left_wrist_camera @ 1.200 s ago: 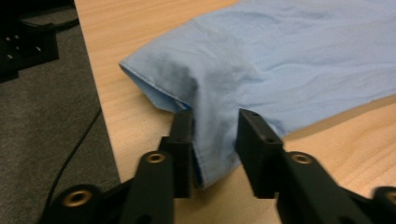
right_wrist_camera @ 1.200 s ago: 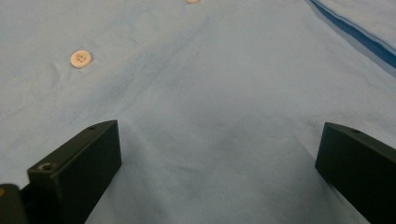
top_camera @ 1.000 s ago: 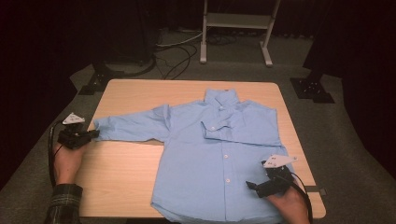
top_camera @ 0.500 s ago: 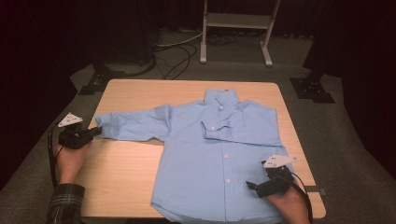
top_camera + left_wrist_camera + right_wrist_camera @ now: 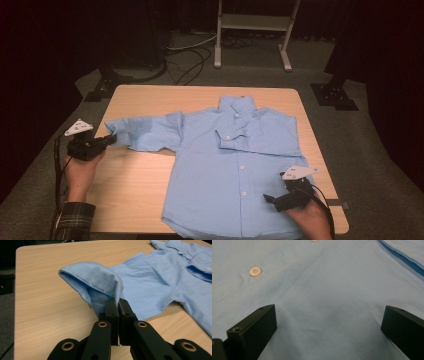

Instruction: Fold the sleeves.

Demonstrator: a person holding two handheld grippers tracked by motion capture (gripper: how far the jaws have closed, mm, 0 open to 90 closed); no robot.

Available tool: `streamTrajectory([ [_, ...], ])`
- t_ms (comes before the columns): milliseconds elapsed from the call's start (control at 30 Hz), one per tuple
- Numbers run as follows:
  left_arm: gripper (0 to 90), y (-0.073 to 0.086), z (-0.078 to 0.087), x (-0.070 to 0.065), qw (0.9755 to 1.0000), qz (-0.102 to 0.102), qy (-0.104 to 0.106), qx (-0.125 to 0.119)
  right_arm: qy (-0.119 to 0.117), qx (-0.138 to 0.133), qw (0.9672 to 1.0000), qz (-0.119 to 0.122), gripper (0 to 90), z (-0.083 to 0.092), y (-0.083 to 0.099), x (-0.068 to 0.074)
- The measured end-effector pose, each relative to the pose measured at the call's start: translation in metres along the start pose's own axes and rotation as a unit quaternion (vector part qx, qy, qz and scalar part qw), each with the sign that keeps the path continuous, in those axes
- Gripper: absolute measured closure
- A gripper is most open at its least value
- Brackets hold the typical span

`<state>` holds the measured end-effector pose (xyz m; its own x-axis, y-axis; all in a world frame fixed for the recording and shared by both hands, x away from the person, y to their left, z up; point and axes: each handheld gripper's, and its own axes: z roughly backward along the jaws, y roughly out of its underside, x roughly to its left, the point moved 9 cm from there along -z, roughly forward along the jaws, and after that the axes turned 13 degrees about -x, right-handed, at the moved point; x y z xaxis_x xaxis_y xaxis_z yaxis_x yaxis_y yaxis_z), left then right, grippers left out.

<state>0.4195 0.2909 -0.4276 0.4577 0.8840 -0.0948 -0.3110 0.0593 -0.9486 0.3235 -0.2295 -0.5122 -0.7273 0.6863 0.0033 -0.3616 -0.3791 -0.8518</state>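
A light blue buttoned shirt (image 5: 240, 170) lies front up on the wooden table (image 5: 135, 190). One sleeve is folded across its chest (image 5: 235, 137); the other sleeve (image 5: 150, 132) stretches to the left. My left gripper (image 5: 110, 139) is shut on that sleeve's cuff. In the left gripper view the jaws (image 5: 117, 302) pinch the cuff (image 5: 92, 277), which arches up off the table (image 5: 45, 302). My right gripper (image 5: 270, 199) rests over the shirt's lower right part, open. Its wide-apart jaws (image 5: 329, 312) frame flat cloth (image 5: 332, 280) near a white button (image 5: 255, 271).
The table's left edge is close beside my left hand, and its front edge is under my right hand. Behind the table stand a white metal frame (image 5: 252, 25), floor cables (image 5: 185, 55) and two black stand bases (image 5: 100, 90) (image 5: 334, 96).
My left gripper has moved slightly right and up with the cuff, so the sleeve's end is lifted and drawn toward the shirt. The right gripper has stayed put.
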Motion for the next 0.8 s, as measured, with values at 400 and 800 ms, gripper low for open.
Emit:
streamTrajectory([
  [400, 88.4, -0.014, -0.006, -0.033, 0.9999, 0.002, 0.016, -0.002, 0.0, 0.0, 1.0, 0.0, 0.1, 0.0, 0.0, 0.0],
  [800, 88.3, -0.03, -0.031, -0.071, 0.9985, 0.01, 0.05, -0.021, 0.0, 0.0, 1.0, 0.0, 0.1, 0.0, 0.0, 0.0],
])
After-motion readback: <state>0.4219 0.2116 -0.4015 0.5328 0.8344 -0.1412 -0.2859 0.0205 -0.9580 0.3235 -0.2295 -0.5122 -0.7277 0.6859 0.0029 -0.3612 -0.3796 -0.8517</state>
